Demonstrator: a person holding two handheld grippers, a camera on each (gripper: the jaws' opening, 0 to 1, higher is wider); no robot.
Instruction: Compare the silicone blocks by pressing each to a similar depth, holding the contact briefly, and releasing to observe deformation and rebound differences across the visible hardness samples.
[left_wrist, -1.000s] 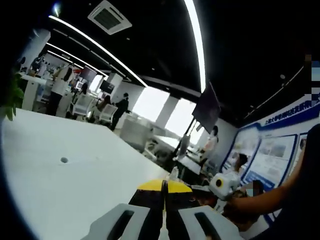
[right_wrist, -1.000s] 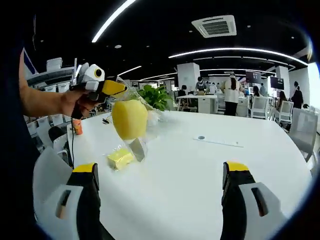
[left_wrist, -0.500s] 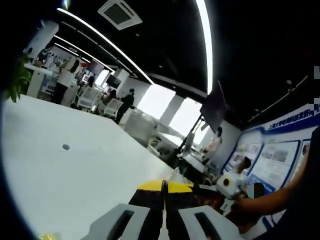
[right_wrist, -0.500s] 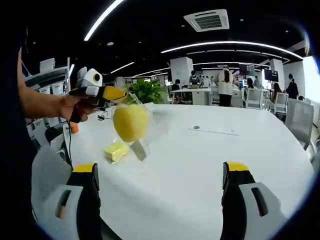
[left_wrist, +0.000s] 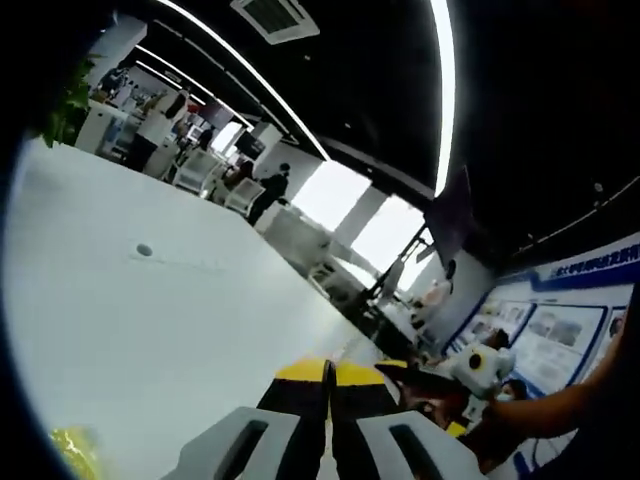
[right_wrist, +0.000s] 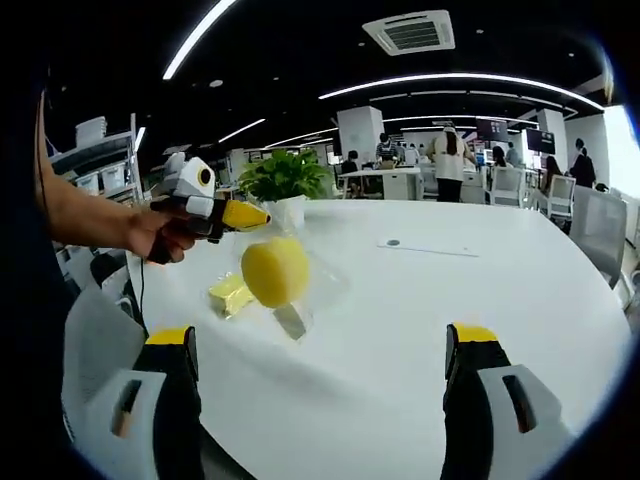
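Right gripper view, left to right: left gripper (right_wrist: 262, 216), jaws closed on a clear plastic bag (right_wrist: 318, 288) holding a round yellow silicone block (right_wrist: 274, 271), lifted just above the white table (right_wrist: 430, 320). A square yellow silicone block (right_wrist: 229, 294) lies on the table beside it. Green potted plant (right_wrist: 282, 178) behind. Right gripper (right_wrist: 320, 355): jaws wide apart, holding nothing.

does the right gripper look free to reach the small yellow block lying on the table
Probably yes: the right gripper is open, with bare table ahead. The small yellow block lies ahead to its left, though the bagged yellow piece hangs close beside it.
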